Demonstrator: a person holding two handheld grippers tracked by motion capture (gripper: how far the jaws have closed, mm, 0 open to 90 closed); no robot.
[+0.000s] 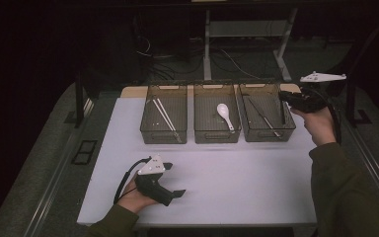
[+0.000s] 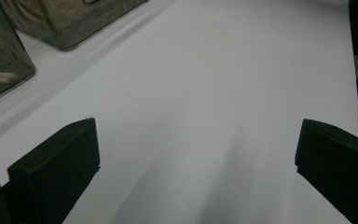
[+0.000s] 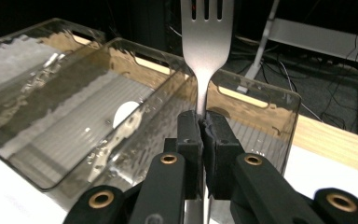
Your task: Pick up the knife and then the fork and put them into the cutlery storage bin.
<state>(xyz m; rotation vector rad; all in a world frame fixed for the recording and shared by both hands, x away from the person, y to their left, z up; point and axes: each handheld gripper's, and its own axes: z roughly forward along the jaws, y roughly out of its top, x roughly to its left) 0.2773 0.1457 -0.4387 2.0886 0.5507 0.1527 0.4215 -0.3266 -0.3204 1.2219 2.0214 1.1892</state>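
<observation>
While the right tool [image 3: 204, 128] is clamped shut on the neck of the shiny stainless-steel fork [image 3: 207, 42], expect a light, stiff, slick piece: thin metal can pivot or slide between the pads, so holding at the narrow neck just below the tines looks sensible. Fork stands tines-up beyond the tool, handle running down between the jaws, above the far-right smoky transparent plastic bin [image 1: 266, 118]. Left tool [image 1: 170, 185] rests on the near-left white bench [image 1: 237, 173], jaws wide apart, empty.
</observation>
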